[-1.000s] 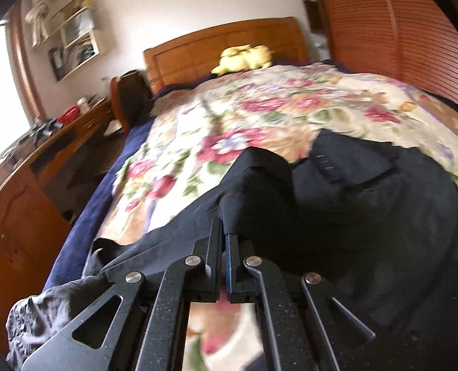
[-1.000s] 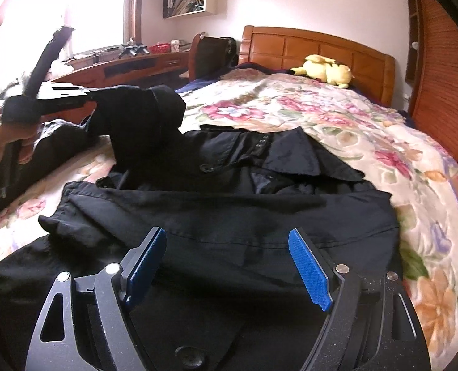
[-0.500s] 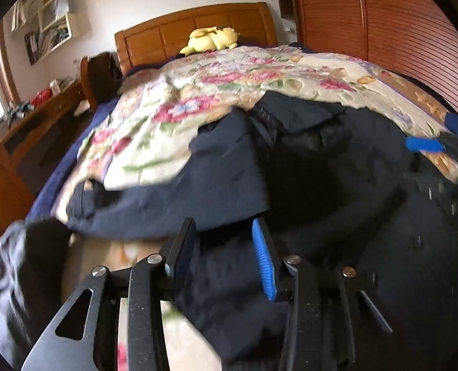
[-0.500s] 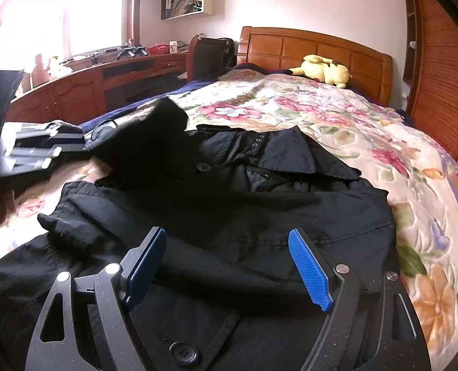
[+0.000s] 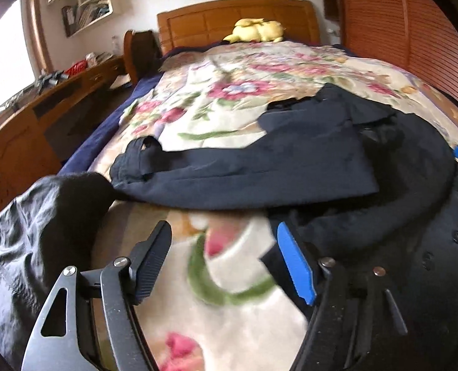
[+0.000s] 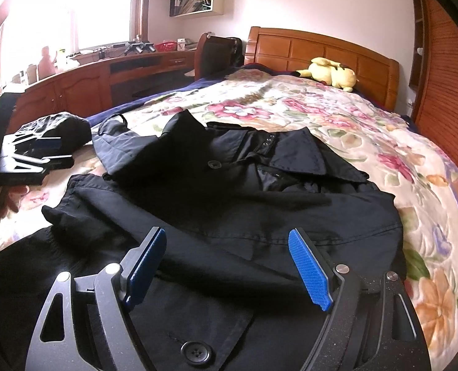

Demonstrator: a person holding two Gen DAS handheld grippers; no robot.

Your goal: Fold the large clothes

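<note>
A large black coat (image 6: 229, 191) lies spread on the floral bedspread (image 6: 337, 117), collar toward the headboard. One sleeve (image 5: 244, 167) lies folded across its chest, cuff pointing left. My left gripper (image 5: 222, 247) hovers low over bare bedspread just short of that sleeve. Its jaws are opening and nothing is between them. In the right wrist view the left gripper (image 6: 54, 151) shows at the far left edge, a hand behind it. My right gripper (image 6: 229, 269) stands open above the coat's lower front, its blue pads (image 6: 309, 275) clear of the cloth.
A crumpled dark garment (image 5: 28, 247) lies at the bed's left edge. A yellow plush toy (image 6: 332, 74) rests by the wooden headboard (image 6: 321, 49). A long wooden desk (image 6: 105, 74) and a chair (image 6: 216, 52) line the left side, and louvred wardrobe doors (image 6: 445, 92) the right.
The left gripper let go of the sleeve it held raised, and the sleeve now lies across the coat. That gripper dropped, drew back to the left and opened. The right gripper kept still.
</note>
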